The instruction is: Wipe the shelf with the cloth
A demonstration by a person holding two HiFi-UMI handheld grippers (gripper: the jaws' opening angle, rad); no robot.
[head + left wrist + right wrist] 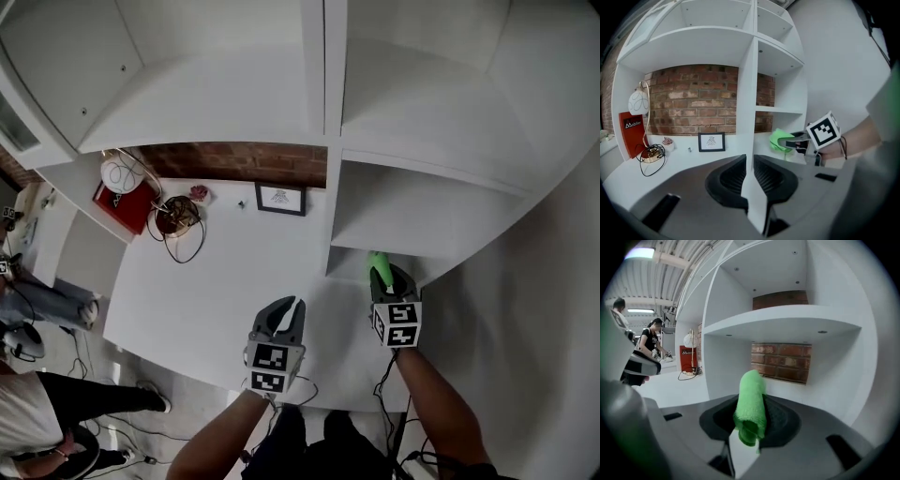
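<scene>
Jaws of the left hand-held gripper stand slightly apart and empty over the surface. Ahead and to the right, the right hand-held gripper is clamped on the green cloth. The roll's long axis points forward into the right-hand compartment. The shelf lies just beyond, nearer the right arm.
</scene>
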